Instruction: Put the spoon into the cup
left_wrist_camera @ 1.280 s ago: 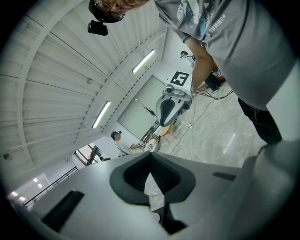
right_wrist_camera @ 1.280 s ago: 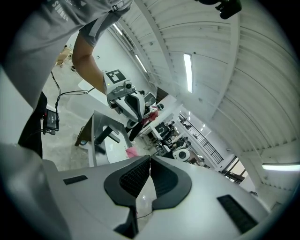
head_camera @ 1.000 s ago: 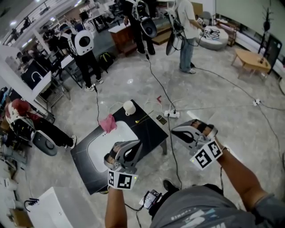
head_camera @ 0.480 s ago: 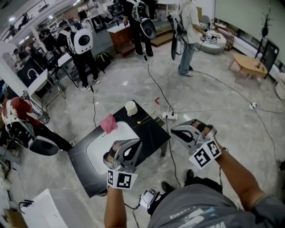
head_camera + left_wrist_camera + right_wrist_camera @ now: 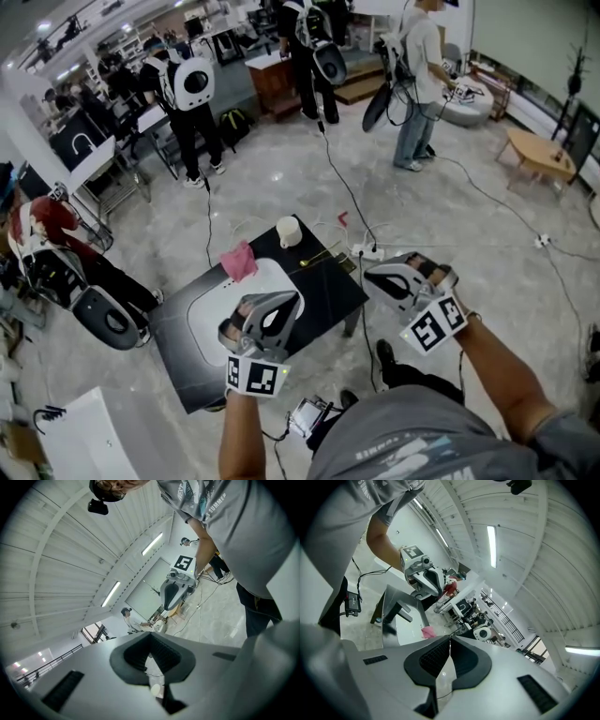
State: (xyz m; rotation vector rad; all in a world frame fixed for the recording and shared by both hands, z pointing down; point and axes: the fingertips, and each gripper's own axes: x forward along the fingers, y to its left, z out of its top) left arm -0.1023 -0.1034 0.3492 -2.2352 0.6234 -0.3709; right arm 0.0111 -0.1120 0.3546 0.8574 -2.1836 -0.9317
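Both pairs of jaws are clenched and empty: on your left gripper (image 5: 281, 307) the ribbed pads (image 5: 161, 651) meet at their tips with nothing between them, and on your right gripper (image 5: 380, 277) the pads (image 5: 436, 656) are pressed together the same way

Neither gripper touches the spoon (image 5: 319, 255). It lies flat on the far right part of the black table (image 5: 323, 295), a thin yellowish line close to the far edge. The white cup (image 5: 289, 232) stands upright at the table's far corner, to the left of the spoon and a little farther away, near it but apart from it.

Left of the cup, a pink cloth (image 5: 239, 261) lies crumpled at the far edge of a white mat (image 5: 211, 314) that covers the left half of the table. Your left gripper hangs over the near part of that mat. Your right gripper hangs beyond the table's right edge, over the pale floor, and each gripper's marker cube faces you.

On the floor just past the table's far right corner lies a white power strip (image 5: 367, 251), with cables running away across the room. Several people (image 5: 192, 103) with round white packs on their backs stand well off at the far side
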